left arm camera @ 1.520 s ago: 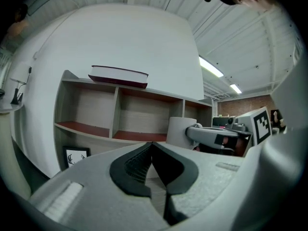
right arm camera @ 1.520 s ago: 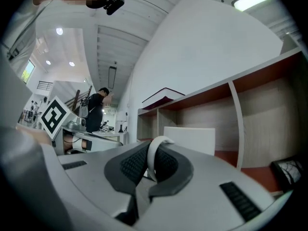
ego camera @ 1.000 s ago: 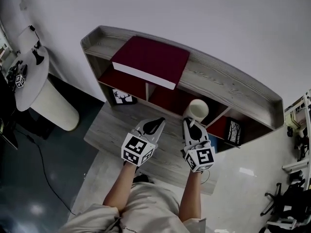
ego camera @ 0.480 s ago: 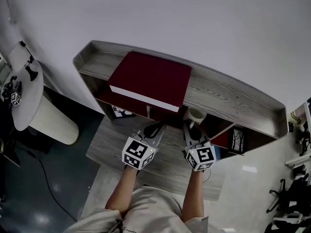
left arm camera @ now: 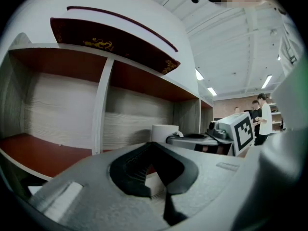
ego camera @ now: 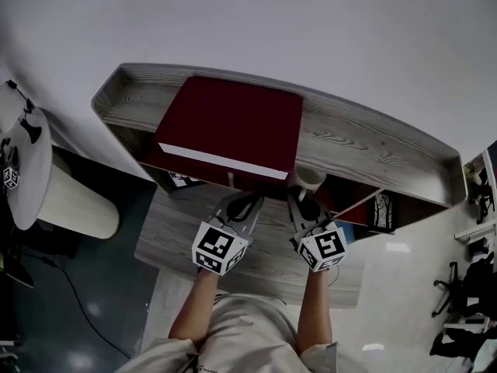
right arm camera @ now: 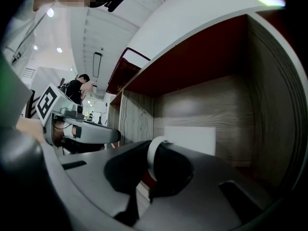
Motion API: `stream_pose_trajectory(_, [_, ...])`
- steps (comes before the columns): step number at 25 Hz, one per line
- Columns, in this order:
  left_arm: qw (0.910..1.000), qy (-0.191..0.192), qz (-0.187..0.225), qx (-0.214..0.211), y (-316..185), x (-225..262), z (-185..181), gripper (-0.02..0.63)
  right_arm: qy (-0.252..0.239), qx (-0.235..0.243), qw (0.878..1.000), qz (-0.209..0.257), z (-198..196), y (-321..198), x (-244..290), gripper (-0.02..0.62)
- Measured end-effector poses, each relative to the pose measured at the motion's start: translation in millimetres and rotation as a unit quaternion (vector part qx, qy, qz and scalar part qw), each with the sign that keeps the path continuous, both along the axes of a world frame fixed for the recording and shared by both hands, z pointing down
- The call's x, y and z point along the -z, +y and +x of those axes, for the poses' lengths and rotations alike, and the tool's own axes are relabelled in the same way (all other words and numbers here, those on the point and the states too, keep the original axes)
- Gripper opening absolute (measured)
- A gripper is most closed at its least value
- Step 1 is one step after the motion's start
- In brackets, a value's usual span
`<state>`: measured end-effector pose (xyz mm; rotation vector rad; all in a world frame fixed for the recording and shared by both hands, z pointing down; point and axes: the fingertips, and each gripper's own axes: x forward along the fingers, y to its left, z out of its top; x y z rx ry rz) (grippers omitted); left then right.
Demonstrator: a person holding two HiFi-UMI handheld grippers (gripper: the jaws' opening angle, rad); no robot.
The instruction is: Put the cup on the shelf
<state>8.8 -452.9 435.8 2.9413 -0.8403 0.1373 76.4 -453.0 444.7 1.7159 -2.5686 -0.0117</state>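
Observation:
The white cup (ego camera: 309,179) sits mostly hidden under the top board of the grey wooden shelf (ego camera: 365,150), inside a red-floored middle compartment. My right gripper (ego camera: 300,199) is shut on the cup's handle (right arm camera: 153,157), and the cup body (right arm camera: 190,139) stands just past the jaws before the compartment's back wall. My left gripper (ego camera: 247,204) is beside it on the left, shut with nothing between its jaws. In the left gripper view the cup (left arm camera: 162,132) and the right gripper (left arm camera: 199,139) show to the right, inside the shelf.
A large dark red book (ego camera: 233,123) lies on the shelf top. Framed pictures stand in the lower compartments, one on the left (ego camera: 184,180) and one on the right (ego camera: 379,210). A low wooden table (ego camera: 256,251) lies under both arms. At far left is a round white table (ego camera: 35,173).
Both grippers have moved forward toward the shelf. The cup, fully visible in front of the shelf before, is now mostly under the top board inside the compartment.

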Motion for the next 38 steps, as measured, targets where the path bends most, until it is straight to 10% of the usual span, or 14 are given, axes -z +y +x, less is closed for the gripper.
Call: stream_pose_trajectory(38, [0.9962, 0.025, -0.017, -0.082, 6.4, -19.9, 39.0, 0.011, -0.008, -0.06, 0.998, -0.022, 19.7, 8.6, -7.3, 0.018])
